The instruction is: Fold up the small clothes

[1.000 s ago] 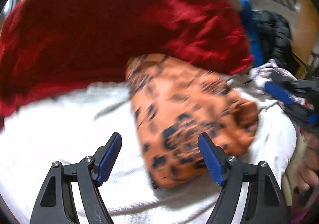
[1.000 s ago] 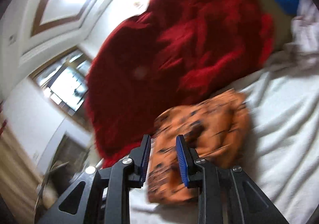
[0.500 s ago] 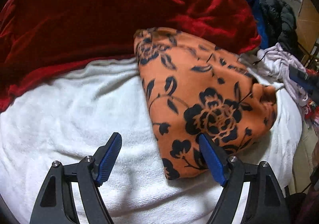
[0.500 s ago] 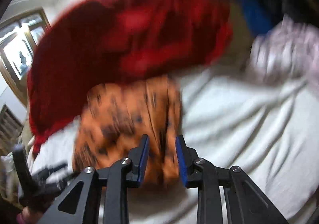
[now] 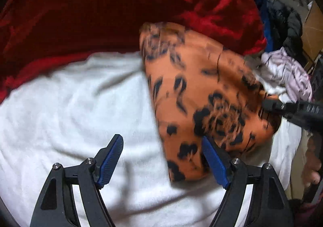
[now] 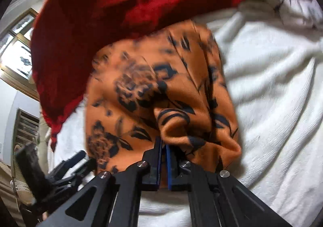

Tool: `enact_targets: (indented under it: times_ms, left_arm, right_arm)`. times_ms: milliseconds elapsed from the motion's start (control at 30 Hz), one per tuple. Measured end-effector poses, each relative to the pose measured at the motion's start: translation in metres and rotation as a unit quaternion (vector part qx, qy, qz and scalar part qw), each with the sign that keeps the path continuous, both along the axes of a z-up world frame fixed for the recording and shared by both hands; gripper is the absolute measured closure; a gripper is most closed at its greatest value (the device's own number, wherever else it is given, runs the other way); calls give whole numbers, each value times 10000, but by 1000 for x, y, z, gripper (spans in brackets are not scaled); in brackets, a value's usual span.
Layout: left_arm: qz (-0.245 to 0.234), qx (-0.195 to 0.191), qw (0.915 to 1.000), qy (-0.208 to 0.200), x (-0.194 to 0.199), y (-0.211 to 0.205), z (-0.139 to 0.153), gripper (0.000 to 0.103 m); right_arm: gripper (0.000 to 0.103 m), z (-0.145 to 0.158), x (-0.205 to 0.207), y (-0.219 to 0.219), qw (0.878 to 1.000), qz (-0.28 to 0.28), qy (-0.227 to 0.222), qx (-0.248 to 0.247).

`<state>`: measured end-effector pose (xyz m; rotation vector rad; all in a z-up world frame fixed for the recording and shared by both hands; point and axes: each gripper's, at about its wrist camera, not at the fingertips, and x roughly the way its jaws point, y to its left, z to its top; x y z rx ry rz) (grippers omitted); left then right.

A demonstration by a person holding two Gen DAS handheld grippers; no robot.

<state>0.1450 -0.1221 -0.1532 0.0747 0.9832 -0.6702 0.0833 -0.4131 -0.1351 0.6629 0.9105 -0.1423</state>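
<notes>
Presently catalogued: one small orange garment [image 6: 161, 89] with a black floral print, lying on a white towel [image 6: 272, 95] spread over what looks like a bed, its far edge tucked against a heaped red blanket [image 6: 131, 0].

Right gripper [image 6: 164, 147]: fingers have just been closing and now stand pressed together on a raised pucker at the near edge of the garment; the cloth bunches up directly above the tips. How many layers are caught cannot be told.

Left gripper [image 5: 161, 158]: fingers wide apart, holding nothing, hovering over the towel beside the garment's lower corner, one blue pad [image 5: 214, 164] overlapping that corner in view.

Also present: a pale lilac piece of clothing [image 5: 286, 73] and dark clothing [image 5: 282, 23] piled at the far side.

Risks, as judged:
- Pinch is shallow; a quick lift could let the fold slip free.
- If only the top layer is caught, the garment would open unevenly rather than fold.
- Towel beneath is soft and loose; a low grasp by the left fingers might take the towel too.
- Blanket edge may drag on the garment.
</notes>
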Motion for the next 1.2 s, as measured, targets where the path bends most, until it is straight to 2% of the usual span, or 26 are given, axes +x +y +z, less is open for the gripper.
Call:
enact_targets:
  times_ms: [67, 167, 200, 233, 267, 300, 367, 433, 533, 633, 700, 767, 833, 933, 967, 1067, 1133, 1200]
  left_arm:
    - [15, -138, 9998, -107, 4, -2, 6, 22]
    - [12, -48, 9999, -111, 12, -13, 0, 22]
    - [18, 63, 9999, -147, 12, -17, -3, 22]
    - [-34, 270, 9995, -178, 13, -24, -11, 22]
    - [-83, 341, 9993, -155, 15, -26, -17, 21]
    - [-104, 336, 9993, -122, 16, -29, -23, 21]
    - [-89, 257, 9995, -128, 17, -28, -22, 21]
    - [-135, 262, 9994, -165, 17, -23, -18, 21]
    - [-51, 195, 9992, -350, 14, -15, -6, 21]
    - [8, 269, 9981, -549, 8, -8, 4, 21]
    - [-3, 332, 9982, -504, 7, -6, 4, 21]
    - [-82, 562, 9973, -474, 4, -12, -6, 21]
    - [-141, 734, 9957, -545, 0, -14, -16, 21]
    - [-111, 753, 9953, -606, -4, -13, -7, 21]
    - [-66, 793, 9945, -684, -6, -12, -3, 21]
    - [115, 805, 9916, -1009, -13, -6, 12, 21]
    - [224, 714, 9901, -1185, -17, 1, 24, 21]
    - [343, 653, 9881, -1348, -22, 8, 34, 21]
  right_arm:
    - [98, 20, 7, -5, 9994, -162, -305, -34]
    - [95, 26, 37, -16, 9976, -470, -221, -449]
    - [95, 18, 54, -23, 9970, -555, -83, -530]
    - [95, 1, 75, -32, 9960, -613, 257, -604]
    - [94, -24, 97, -44, 9945, -637, 692, -454]
    - [94, -45, 109, -54, 9940, -737, 791, -159]
    - [95, -46, 110, -63, 9950, -936, 335, -95]
    - [95, -41, 113, -62, 9949, -906, 448, -65]
    - [94, -19, 103, -56, 9957, -891, 236, 42]
    - [94, 15, 65, -38, 9975, -694, -126, -55]
    - [94, 31, 43, -25, 9972, -665, -269, -211]
    - [94, 35, 20, -13, 9975, -509, -414, -247]
    - [94, 20, 6, -2, 9987, -358, -162, -326]
    - [94, -31, 2, 5, 9961, -327, 709, -412]
    - [94, -42, 3, 7, 9959, -231, 793, -363]
    - [94, -15, -5, 20, 9947, -95, 479, -899]
    - [94, 6, -21, 26, 9928, -151, -15, -1188]
    - [94, 32, -32, 40, 9854, -133, -520, -1618]
